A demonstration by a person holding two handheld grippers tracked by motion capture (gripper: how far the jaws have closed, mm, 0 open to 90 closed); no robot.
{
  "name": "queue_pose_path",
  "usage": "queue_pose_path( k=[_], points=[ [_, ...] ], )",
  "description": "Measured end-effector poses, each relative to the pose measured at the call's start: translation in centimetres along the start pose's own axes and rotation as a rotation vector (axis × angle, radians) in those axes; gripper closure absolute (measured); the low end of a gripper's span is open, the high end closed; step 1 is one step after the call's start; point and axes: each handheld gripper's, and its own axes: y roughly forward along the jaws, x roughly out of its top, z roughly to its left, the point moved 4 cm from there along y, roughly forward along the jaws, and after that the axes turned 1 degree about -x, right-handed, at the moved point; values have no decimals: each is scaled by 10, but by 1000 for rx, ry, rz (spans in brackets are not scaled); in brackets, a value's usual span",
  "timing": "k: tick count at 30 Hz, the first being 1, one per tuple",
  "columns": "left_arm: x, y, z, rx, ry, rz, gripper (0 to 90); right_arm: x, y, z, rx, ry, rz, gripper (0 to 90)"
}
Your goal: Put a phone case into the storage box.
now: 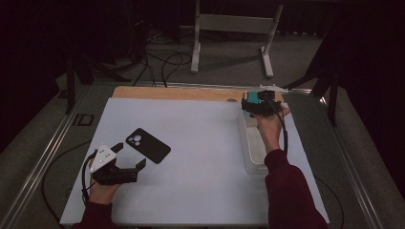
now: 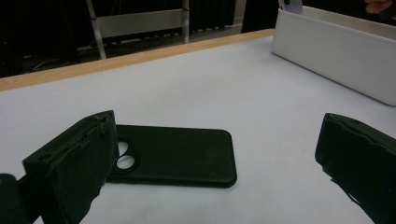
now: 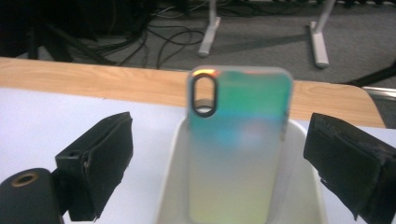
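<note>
Left gripper (image 1: 128, 157): jaws apart, nothing held, black phone case (image 1: 148, 145) flat on the white mat (image 1: 200, 143) just ahead. Risk: a jaw may push the case instead of catching it. Right gripper (image 3: 217, 158): jaws wide, iridescent case (image 3: 238, 140) leaning upright in the white bin (image 1: 251, 162), untouched; it could tip over. Wooden table edge (image 1: 181, 93), grey floor, cables (image 1: 162, 62) behind
</note>
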Motion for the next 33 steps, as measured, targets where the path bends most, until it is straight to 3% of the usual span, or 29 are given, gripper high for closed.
queue_pose_path(
  k=[15, 22, 28, 33],
  points=[
    [-1, 2, 0, -3, 3, 9, 0, -23, -43, 36, 203, -107, -23, 78],
    [-1, 4, 1, -4, -1, 12, 0, -29, -69, 49, 256, -167, -65, 79],
    [-1, 5, 1, -5, -4, 15, 0, -40, -86, 49, 282, -152, -94, 79],
    [-2, 6, 1, -6, -1, 21, 0, -54, -100, 44, 311, -87, -130, 79]
  ],
)
